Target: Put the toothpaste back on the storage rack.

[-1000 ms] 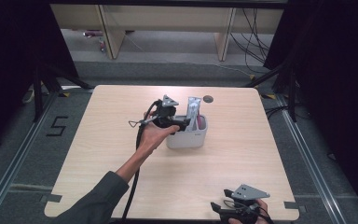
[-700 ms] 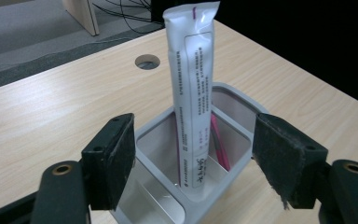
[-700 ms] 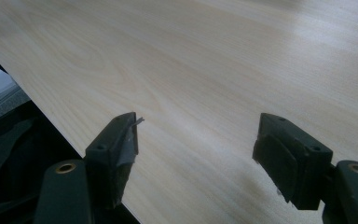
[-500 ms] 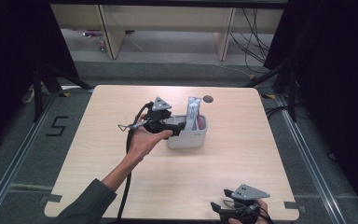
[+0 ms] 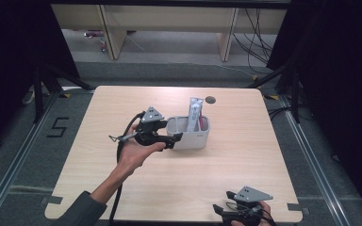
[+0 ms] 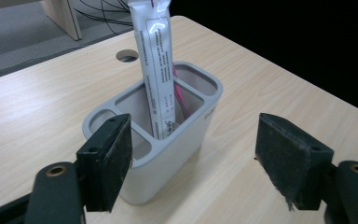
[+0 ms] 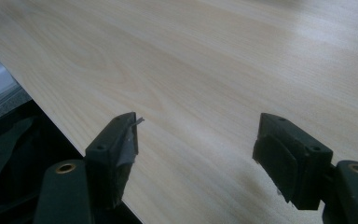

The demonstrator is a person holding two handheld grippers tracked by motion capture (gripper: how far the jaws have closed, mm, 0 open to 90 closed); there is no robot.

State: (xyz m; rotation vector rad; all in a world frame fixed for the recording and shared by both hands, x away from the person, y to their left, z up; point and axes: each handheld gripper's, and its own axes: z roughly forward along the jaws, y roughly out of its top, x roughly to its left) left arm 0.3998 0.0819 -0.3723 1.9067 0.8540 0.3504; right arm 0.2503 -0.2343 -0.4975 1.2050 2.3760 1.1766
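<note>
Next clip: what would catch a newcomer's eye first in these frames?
The grey divided holder near the middle of the wooden table, with a tall white packet standing upright in its middle compartment. The left gripper sits at the holder's left end with open jaws that hold nothing. The right gripper rests at the table's near right edge, also open.

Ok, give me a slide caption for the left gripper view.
Open left claw faces a grey divided holder with a white packet upright in its middle compartment.
</note>
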